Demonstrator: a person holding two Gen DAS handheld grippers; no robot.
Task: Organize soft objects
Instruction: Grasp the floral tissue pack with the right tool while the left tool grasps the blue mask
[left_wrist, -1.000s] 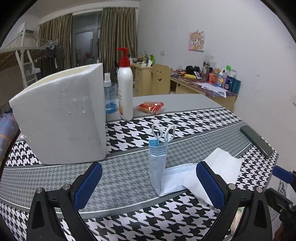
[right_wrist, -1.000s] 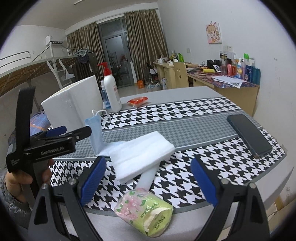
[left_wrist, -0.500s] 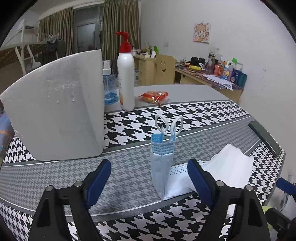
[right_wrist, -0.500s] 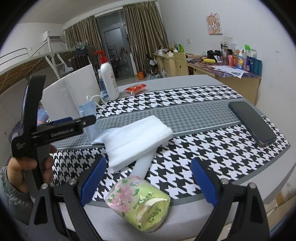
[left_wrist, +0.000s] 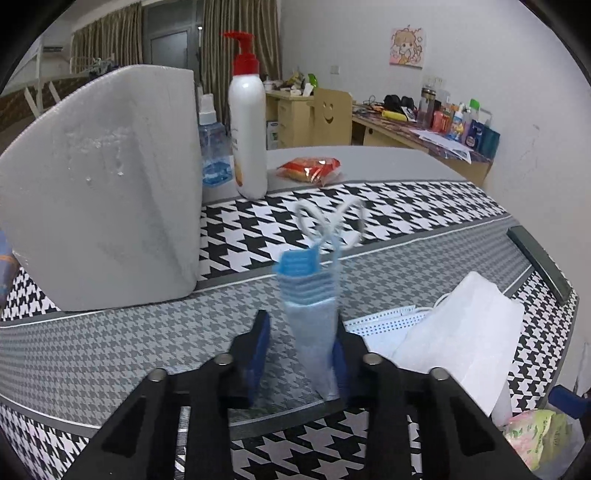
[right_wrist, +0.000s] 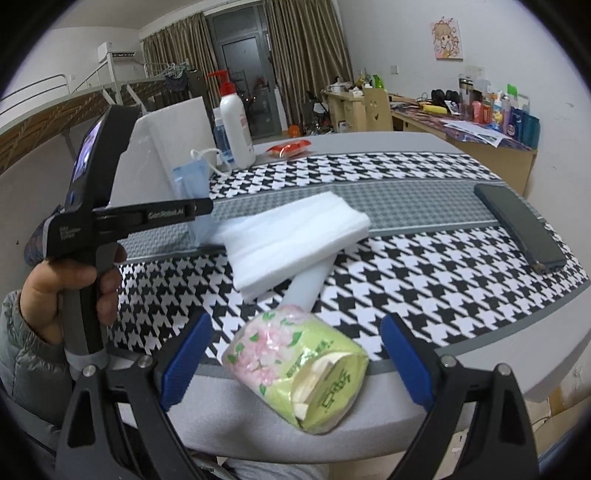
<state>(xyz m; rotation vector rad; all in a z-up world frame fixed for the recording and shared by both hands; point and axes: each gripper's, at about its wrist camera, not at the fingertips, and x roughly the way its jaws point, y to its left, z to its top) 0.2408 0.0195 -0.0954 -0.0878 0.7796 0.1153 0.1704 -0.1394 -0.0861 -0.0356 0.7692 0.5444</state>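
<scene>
1. Houndstooth table cover (left_wrist: 388, 206) in a cluttered bedroom; landmark: white foam box (left_wrist: 103, 192) standing at the far left of it.
2. Blue face mask (left_wrist: 312, 314), folded and upright, right of the foam box; ear loops at top. Blurred, so the grip is hard to judge.
3. Left gripper (left_wrist: 301, 350): jaws narrowed around the mask's lower half; right pad touching, left pad apparently just short. Advice: finish the pinch low on the fold, squarely, so layers do not fan.
4. White folded cloth (right_wrist: 295, 236), right of the mask, overlying a second flat mask (left_wrist: 384, 325).
5. Right gripper (right_wrist: 295, 358): jaws spread, empty, hovering at a green tissue pack (right_wrist: 299, 373) on the near edge.
</scene>
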